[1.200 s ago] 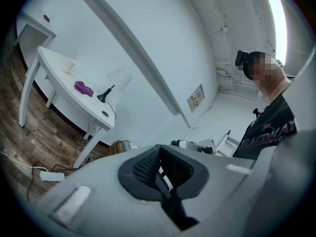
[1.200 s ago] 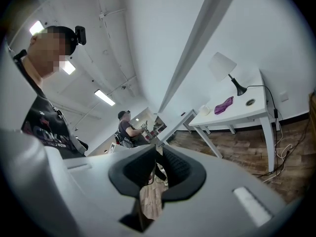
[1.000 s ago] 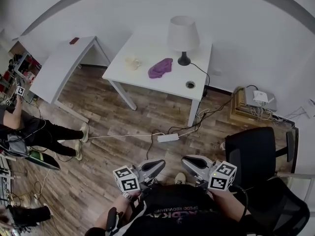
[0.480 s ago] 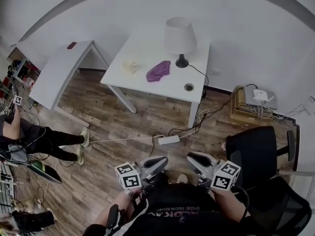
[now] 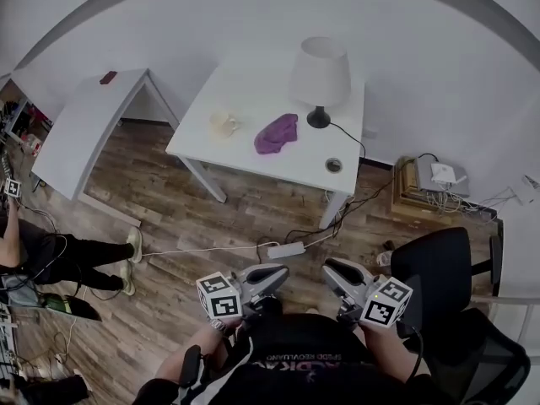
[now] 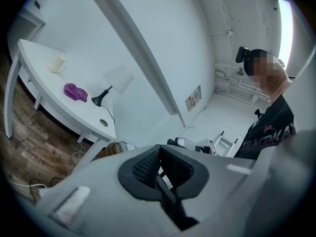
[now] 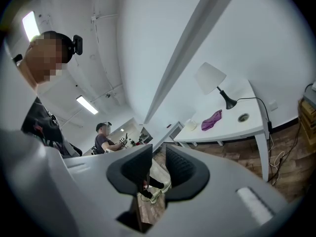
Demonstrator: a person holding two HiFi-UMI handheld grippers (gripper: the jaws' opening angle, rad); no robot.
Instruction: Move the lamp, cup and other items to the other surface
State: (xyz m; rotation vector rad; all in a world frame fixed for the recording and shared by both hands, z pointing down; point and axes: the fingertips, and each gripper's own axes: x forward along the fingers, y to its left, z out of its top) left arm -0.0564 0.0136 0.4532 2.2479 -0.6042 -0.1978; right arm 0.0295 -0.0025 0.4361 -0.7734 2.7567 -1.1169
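Observation:
A white-shaded lamp (image 5: 319, 74) with a black base stands on the white table (image 5: 253, 163), far ahead of me. A cream cup (image 5: 222, 125) and a crumpled purple cloth (image 5: 277, 133) lie on the same table. My left gripper (image 5: 281, 271) and right gripper (image 5: 329, 267) are held close to my body, over the wood floor and well short of the table. In the left gripper view the left gripper (image 6: 158, 151) is shut and empty. In the right gripper view the right gripper (image 7: 159, 158) is open: its jaws have just been opening, with nothing between them.
A second white table (image 5: 80, 129) stands at the left with a small dark red thing (image 5: 108, 78) on it. A power strip (image 5: 283, 249) and cables lie on the floor. A black office chair (image 5: 439, 264) is at my right. A seated person's legs (image 5: 76, 251) are at the left.
The table with the lamp has slid a little lower in the head view and looks slightly larger. Both grippers keep their place in front of my body.

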